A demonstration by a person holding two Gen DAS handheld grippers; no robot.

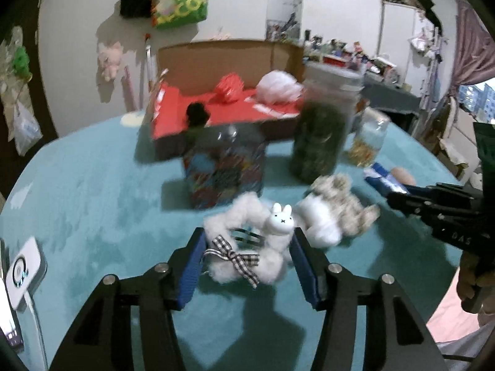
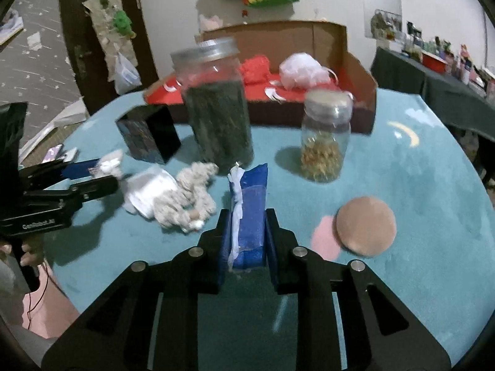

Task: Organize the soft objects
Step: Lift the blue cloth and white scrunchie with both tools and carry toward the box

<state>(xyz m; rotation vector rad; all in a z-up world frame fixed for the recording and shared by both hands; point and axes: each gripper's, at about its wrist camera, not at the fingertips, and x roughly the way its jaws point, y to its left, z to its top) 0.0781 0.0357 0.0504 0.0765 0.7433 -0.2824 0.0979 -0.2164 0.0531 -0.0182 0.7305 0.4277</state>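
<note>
fluffy rabbit toy (image 1: 247, 247) | between left tool (image 1: 247, 266) fingers | teal table (image 1: 92, 216)

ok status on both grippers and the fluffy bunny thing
Left gripper around the fluffy bunny toy, grip unclear. Right gripper shut on blue packet. Jars stand before the cardboard box.

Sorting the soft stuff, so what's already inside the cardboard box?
Inside the cardboard box: a red mesh pouf and a white pouf on red lining. The jars hide part of its floor.
</note>
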